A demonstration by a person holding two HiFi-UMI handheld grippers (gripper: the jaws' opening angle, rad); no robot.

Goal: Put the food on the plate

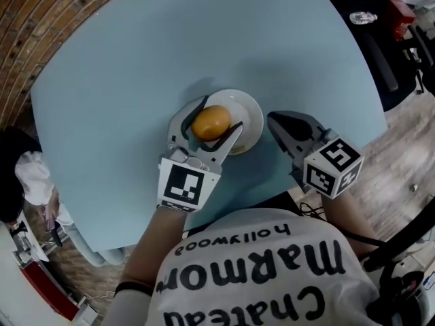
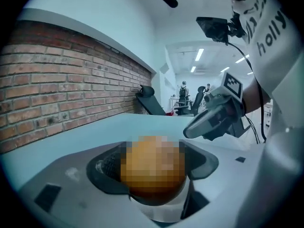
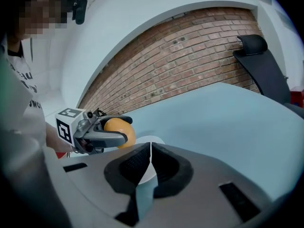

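Orange round food (image 1: 211, 122) is clamped in the left gripper (image 1: 221, 113) over the white plate (image 1: 251, 113), close to the blue table's (image 1: 136, 60) near edge. The right gripper (image 1: 275, 120) waits just right of the plate, jaws pressed together on nothing. Open tabletop stretches beyond.

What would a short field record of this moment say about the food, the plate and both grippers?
food: orange round food, over the plate, contact with it unclear
plate: white plate, on the blue table
left gripper: jaws closed on the orange round food
right gripper: jaws together, empty, beside the plate
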